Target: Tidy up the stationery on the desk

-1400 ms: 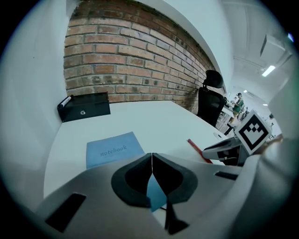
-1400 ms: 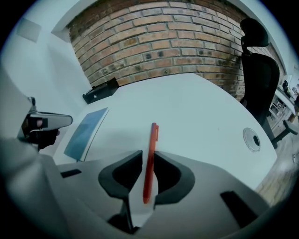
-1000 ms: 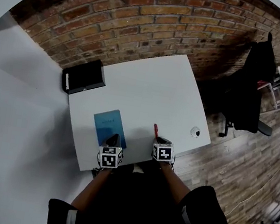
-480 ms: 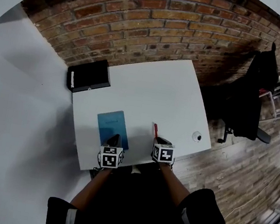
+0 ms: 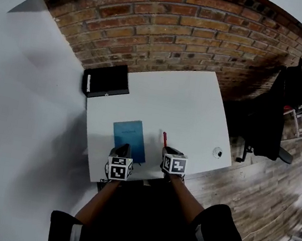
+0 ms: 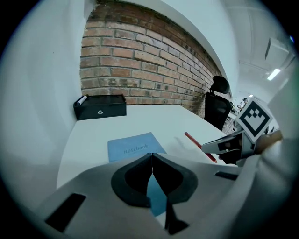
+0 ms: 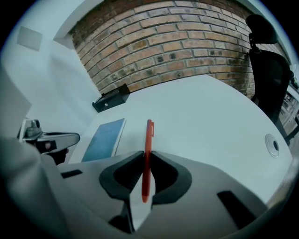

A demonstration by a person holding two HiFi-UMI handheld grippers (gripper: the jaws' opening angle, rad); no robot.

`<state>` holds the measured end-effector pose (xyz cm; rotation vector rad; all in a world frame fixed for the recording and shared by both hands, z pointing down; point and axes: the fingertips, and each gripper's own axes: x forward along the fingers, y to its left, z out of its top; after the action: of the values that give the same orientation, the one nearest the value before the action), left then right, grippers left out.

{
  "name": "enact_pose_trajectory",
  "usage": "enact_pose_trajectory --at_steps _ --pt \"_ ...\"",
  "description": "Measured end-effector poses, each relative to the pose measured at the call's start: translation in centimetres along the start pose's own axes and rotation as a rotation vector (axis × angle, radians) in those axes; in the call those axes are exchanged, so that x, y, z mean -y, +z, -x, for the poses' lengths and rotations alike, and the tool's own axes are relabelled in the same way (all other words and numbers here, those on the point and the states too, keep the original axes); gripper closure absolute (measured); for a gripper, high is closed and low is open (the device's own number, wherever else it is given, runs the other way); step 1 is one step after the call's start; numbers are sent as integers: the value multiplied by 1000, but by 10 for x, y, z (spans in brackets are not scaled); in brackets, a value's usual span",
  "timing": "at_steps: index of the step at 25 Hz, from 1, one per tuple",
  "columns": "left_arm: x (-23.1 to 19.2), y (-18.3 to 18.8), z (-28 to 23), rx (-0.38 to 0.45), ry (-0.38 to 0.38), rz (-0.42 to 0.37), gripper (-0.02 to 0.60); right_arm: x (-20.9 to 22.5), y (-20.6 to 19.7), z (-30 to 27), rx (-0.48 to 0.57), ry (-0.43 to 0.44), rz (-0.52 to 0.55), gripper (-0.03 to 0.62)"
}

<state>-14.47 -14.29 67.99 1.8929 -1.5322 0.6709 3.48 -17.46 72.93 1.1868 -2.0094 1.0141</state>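
right tongs (image 7: 145,158) clamp the red pen (image 7: 148,135), left tongs (image 6: 151,157) shut empty over the notebook (image 6: 133,147). i'd carry it steady to the black box (image 6: 100,106).

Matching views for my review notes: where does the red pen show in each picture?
Head view: red pen juts from the right gripper, right of the blue notebook.
Left gripper view: pen right of centre, right of the notebook.
Right gripper view: pen centre, clamped between the jaws.
Shared landmark: black box at the desk's far left corner.
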Motion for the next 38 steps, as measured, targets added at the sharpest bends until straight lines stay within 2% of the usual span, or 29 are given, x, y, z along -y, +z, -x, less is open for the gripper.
enact_pose_trajectory --at_steps 11,20,24,30,38 --pt "-43 -8 26 33 66 43 566 -52 2 -20 -25 72 44 530" --pt "-74 -27 41 28 104 85 566 -75 -8 -37 -62 108 -11 530" --pt "-83 -31 45 21 112 91 566 -80 -13 -45 -75 122 -55 530" --pt "-97 -38 47 11 123 98 566 -86 -17 -53 -84 129 -30 530" --pt "-102 -38 43 3 115 110 566 -86 -20 -59 -128 169 -76 530"
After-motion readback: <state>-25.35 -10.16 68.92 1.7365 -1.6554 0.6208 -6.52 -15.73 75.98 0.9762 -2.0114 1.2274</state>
